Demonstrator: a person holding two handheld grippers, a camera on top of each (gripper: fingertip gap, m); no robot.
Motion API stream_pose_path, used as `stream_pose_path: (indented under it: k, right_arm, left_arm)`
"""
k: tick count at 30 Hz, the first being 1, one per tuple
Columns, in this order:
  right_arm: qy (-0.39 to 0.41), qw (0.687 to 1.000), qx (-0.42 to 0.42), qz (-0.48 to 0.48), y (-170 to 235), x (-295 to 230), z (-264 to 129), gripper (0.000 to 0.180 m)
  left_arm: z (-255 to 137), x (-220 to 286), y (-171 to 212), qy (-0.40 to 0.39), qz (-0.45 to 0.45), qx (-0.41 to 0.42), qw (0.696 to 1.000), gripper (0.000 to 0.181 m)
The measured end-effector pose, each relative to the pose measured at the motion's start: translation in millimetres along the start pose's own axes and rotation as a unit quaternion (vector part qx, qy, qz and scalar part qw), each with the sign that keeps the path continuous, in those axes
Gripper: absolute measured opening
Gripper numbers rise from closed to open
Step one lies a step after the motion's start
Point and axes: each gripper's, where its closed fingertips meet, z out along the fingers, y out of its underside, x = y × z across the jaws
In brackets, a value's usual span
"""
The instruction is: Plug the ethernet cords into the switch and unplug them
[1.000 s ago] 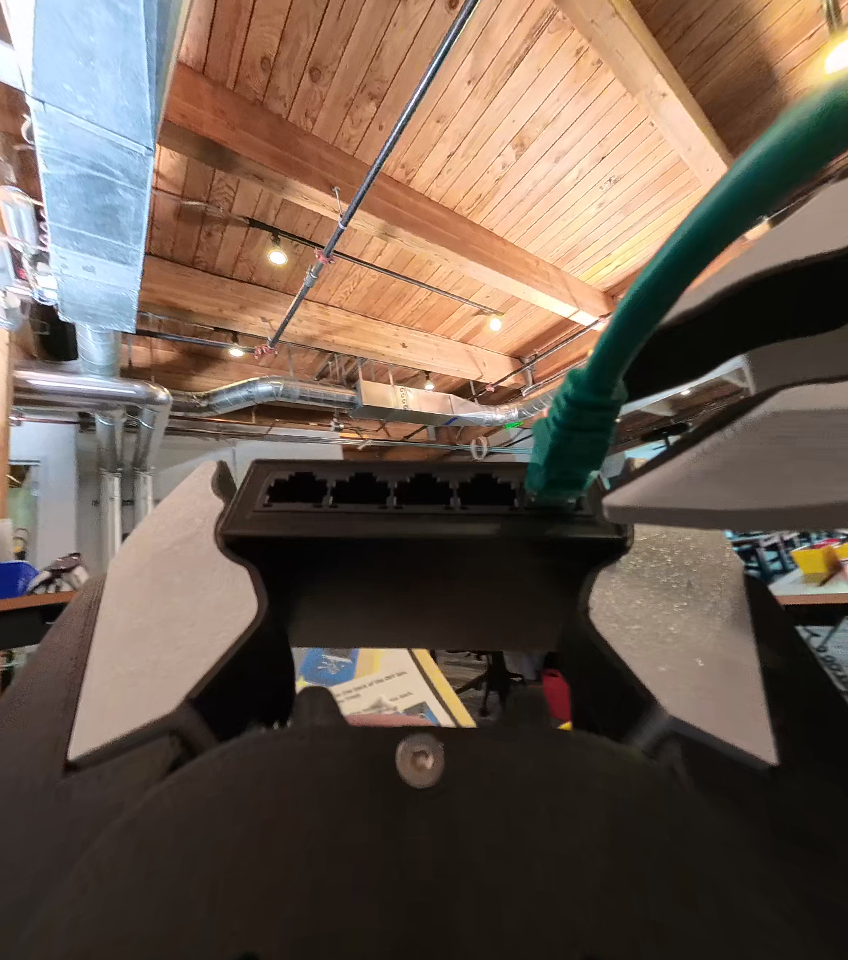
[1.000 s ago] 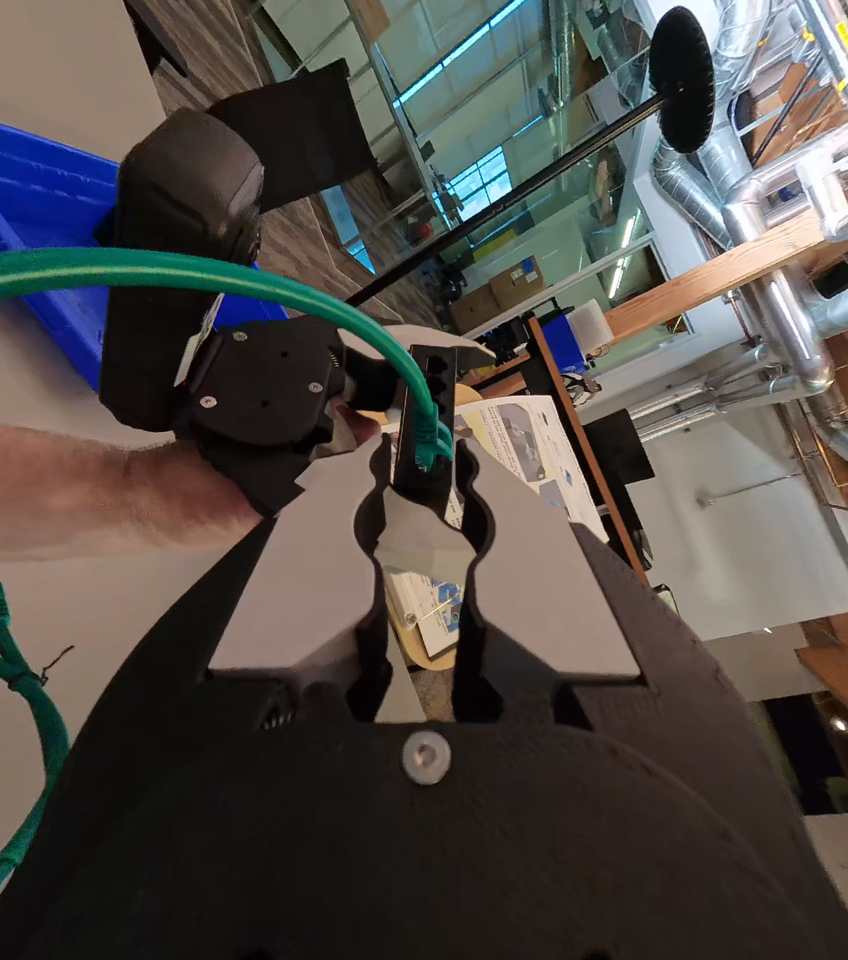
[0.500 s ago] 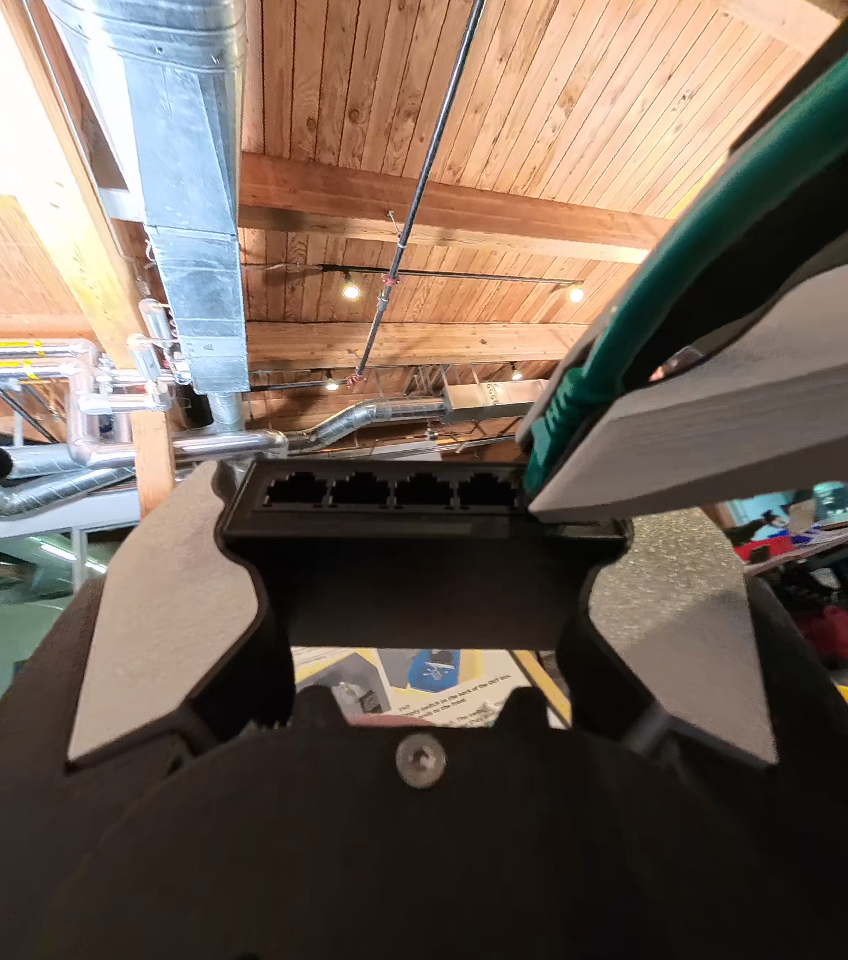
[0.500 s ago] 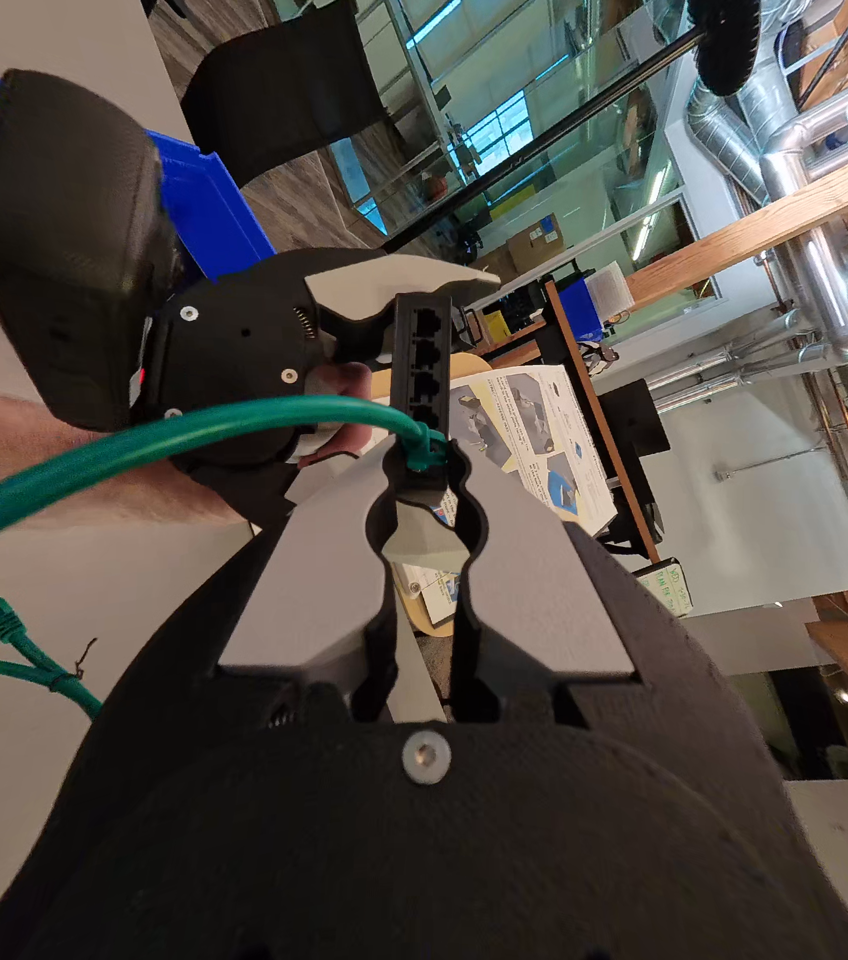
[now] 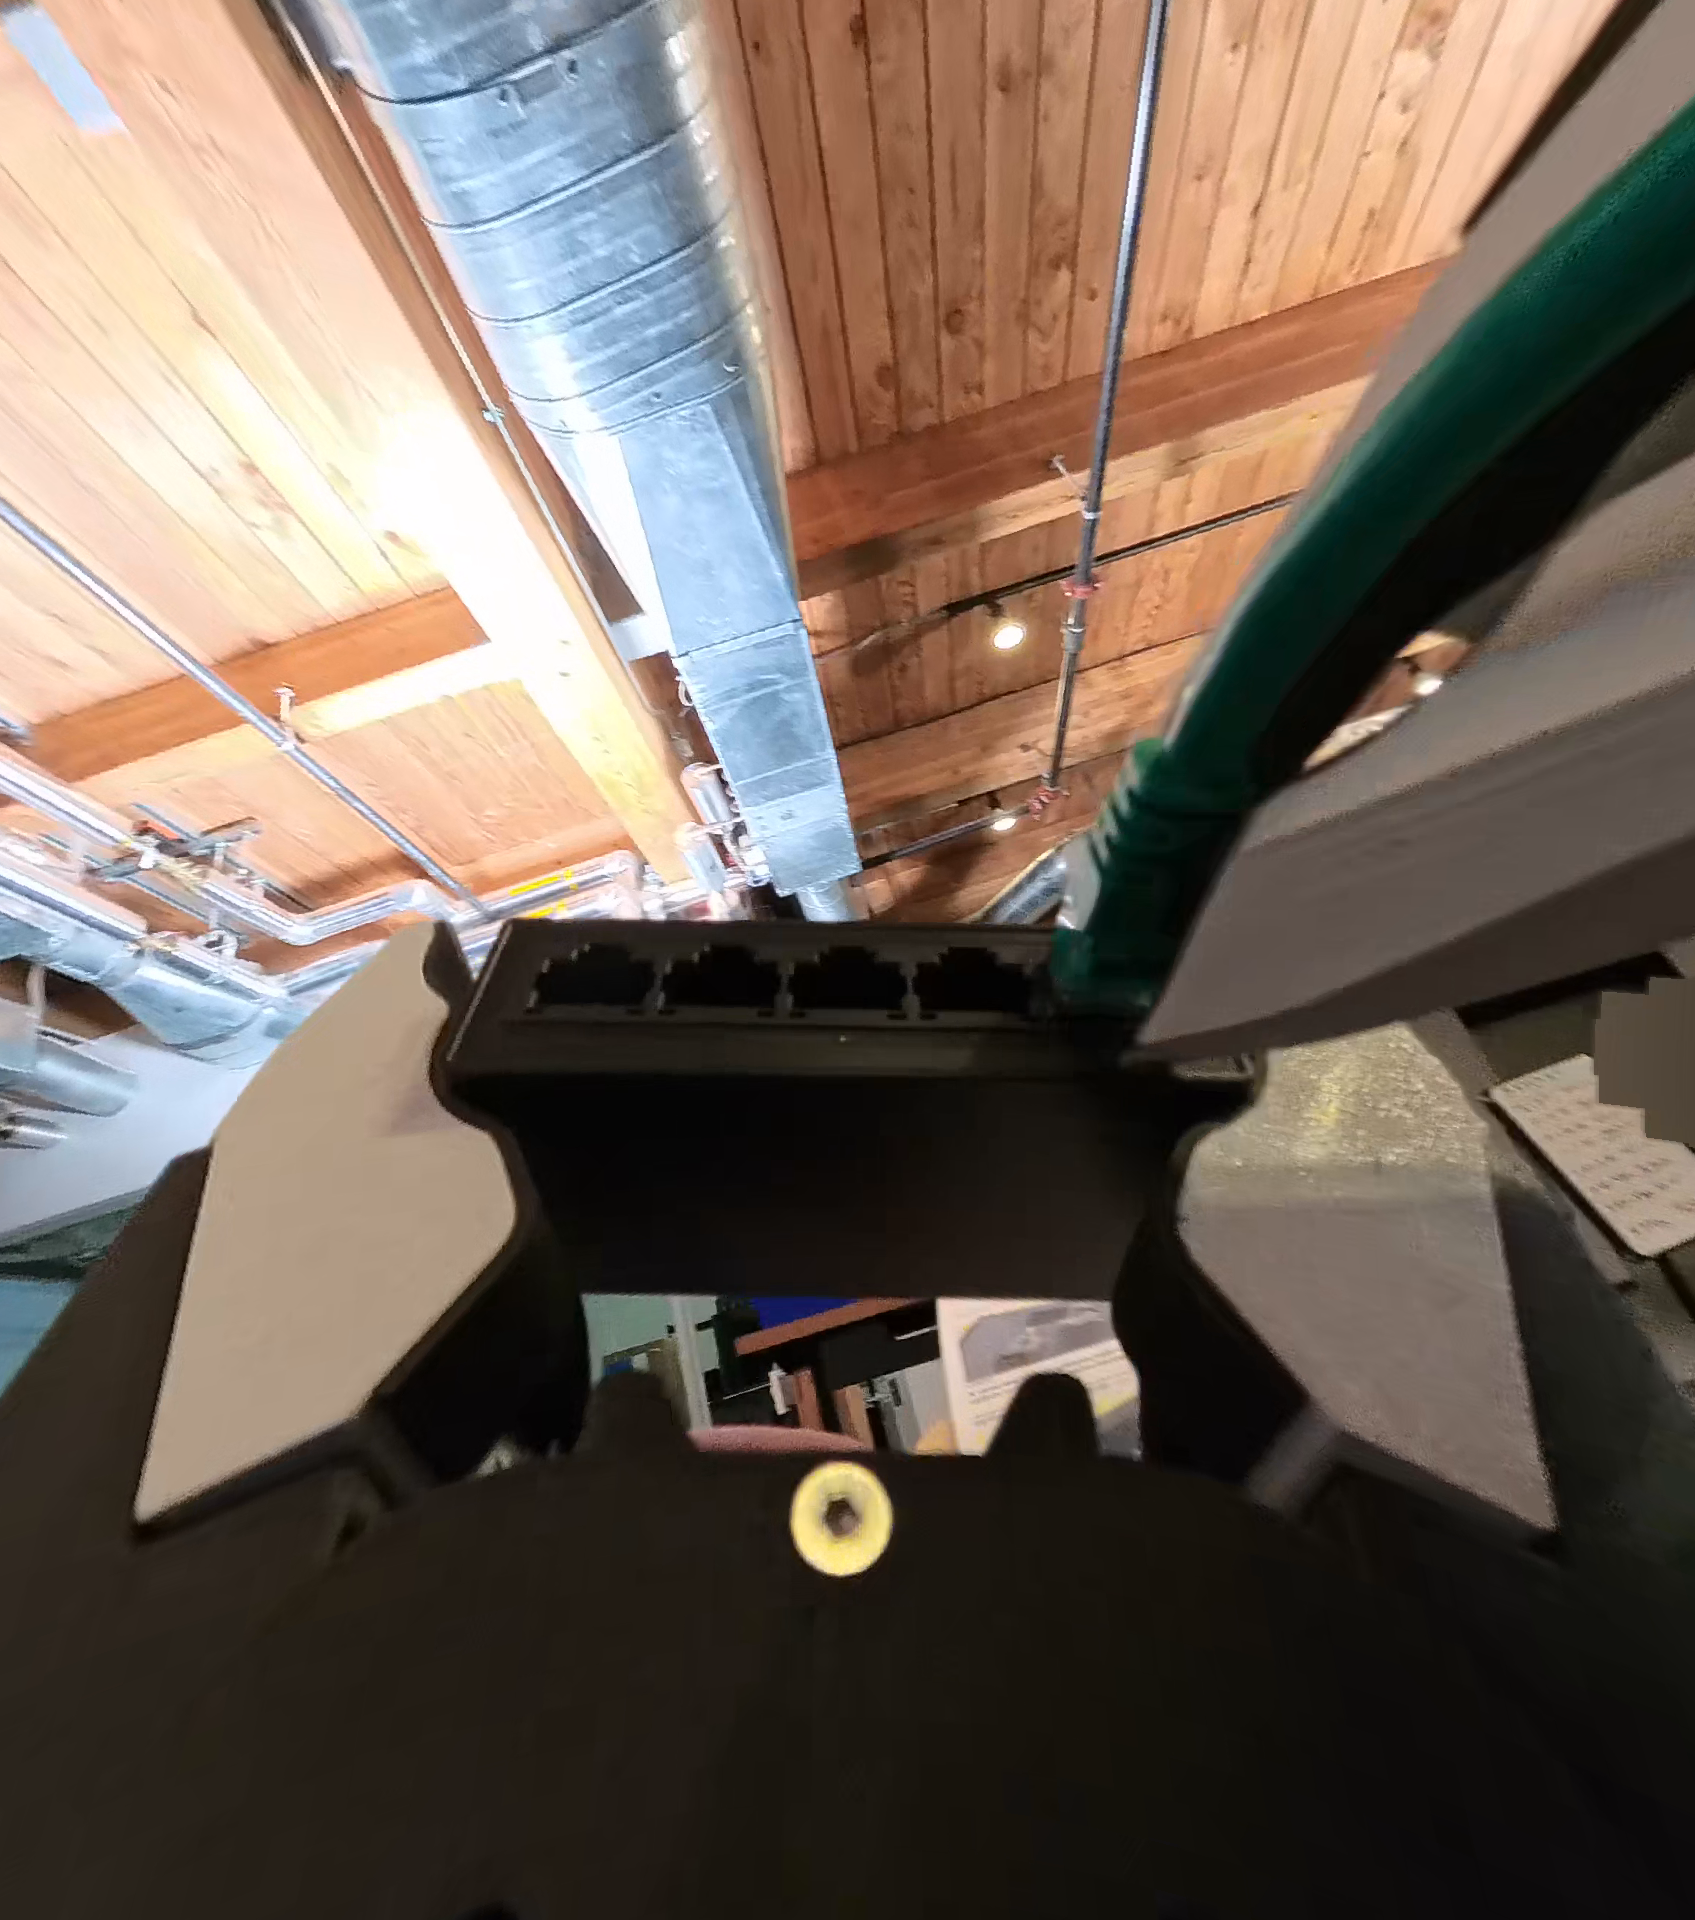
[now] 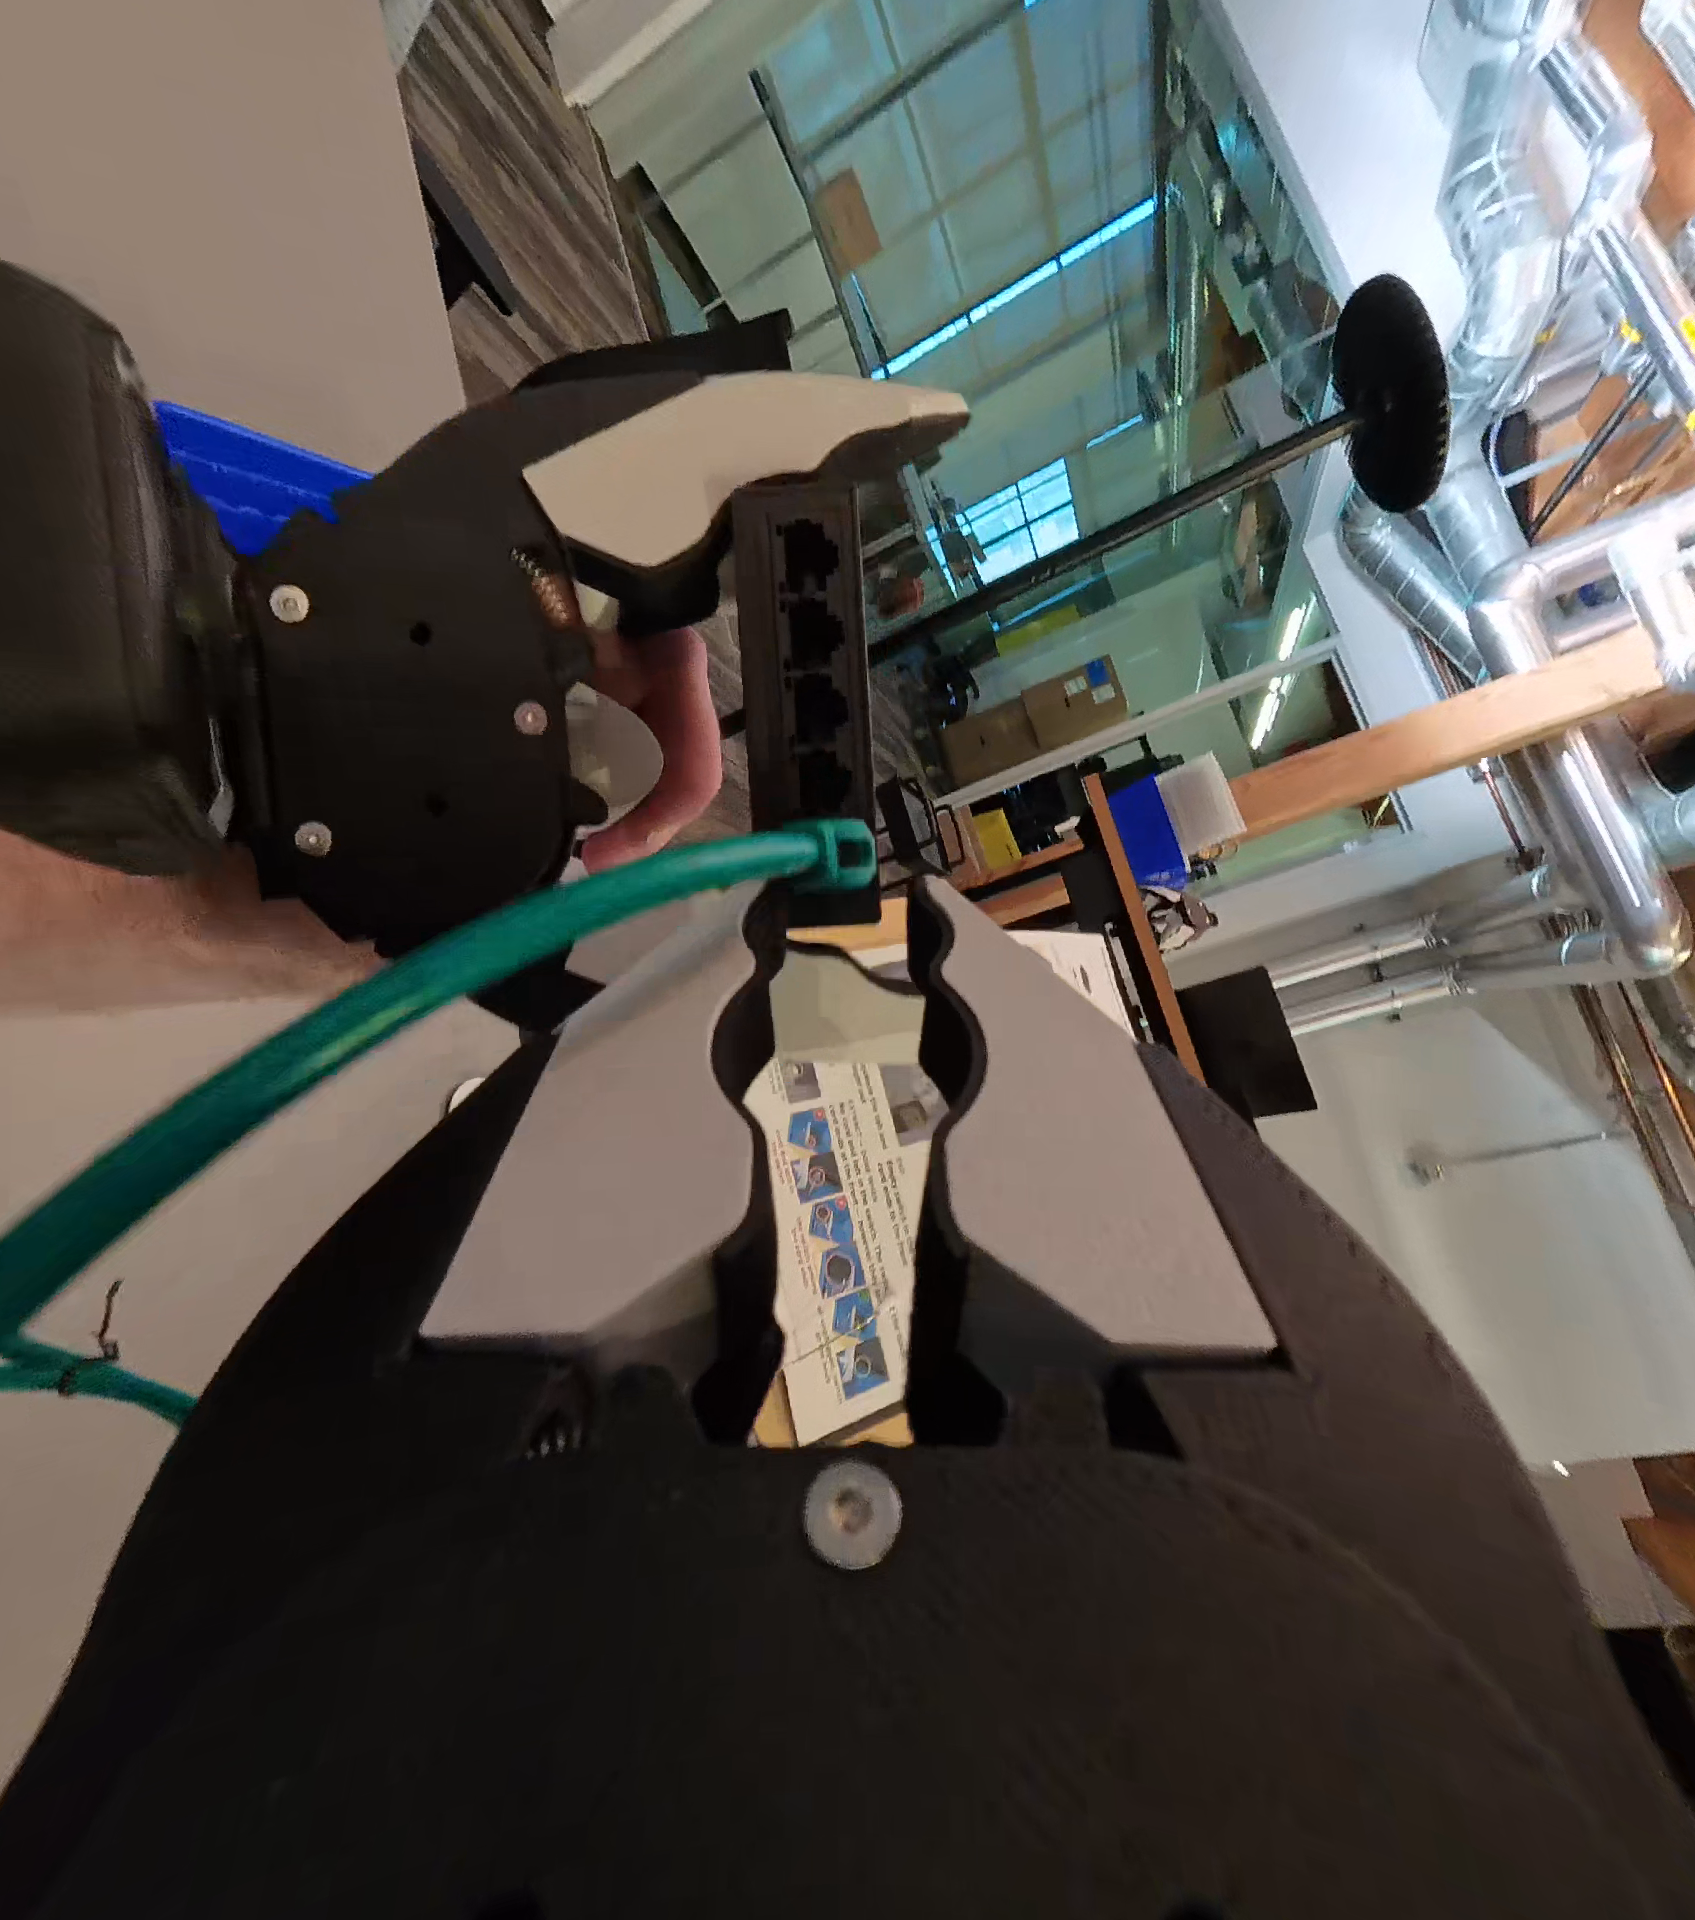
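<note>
My left gripper (image 5: 822, 1039) is shut on a black switch (image 5: 801, 1143), ports facing away from the camera. Several ports are empty. A green ethernet plug (image 5: 1123, 883) sits in the rightmost port, and its cord (image 5: 1445, 416) rises to the upper right. My right gripper (image 6: 848, 914) has its tips closed narrowly around that plug (image 6: 838, 852) at the switch's (image 6: 812, 675) near end. One of its fingers (image 5: 1445, 883) shows beside the plug in the left wrist view. The cord (image 6: 407, 997) trails down to the left.
A person's hand (image 6: 656, 748) holds the left gripper, whose upper finger (image 6: 718, 468) lies over the switch. A second green cord (image 6: 95, 1382) lies on the grey table (image 6: 12, 1610). A blue bin (image 6: 240, 478) stands behind. A printed sheet (image 6: 843, 1247) lies beyond my right fingers. One gripper's finger ends stand about 5 cm off the other's.
Both grippers and the switch have turned together, and the views swung toward the ceiling and glass wall. My right fingers moved down onto the plug. The cord swung from above to the left.
</note>
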Motion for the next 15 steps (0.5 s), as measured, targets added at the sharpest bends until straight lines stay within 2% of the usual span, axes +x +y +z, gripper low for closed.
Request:
stream_pose_path:
  k: [7, 11, 15]
  right_arm:
    - [-0.012, 0.998, 0.043, -0.051, -33, -1, 9, 0.018]
    - [-0.019, 0.996, 0.051, -0.077, -42, -4, 14, 0.012]
    - [-0.021, 0.993, 0.060, -0.097, -49, -4, 14, 0.012]
  left_arm:
    - [-1, -36, -8, -0.048, 0.050, 0.005, 0.998, 0.133]
    - [-2, -49, -11, -0.067, 0.066, 0.004, 0.996, 0.132]
    - [-3, -56, -15, -0.077, 0.077, 0.009, 0.994, 0.132]
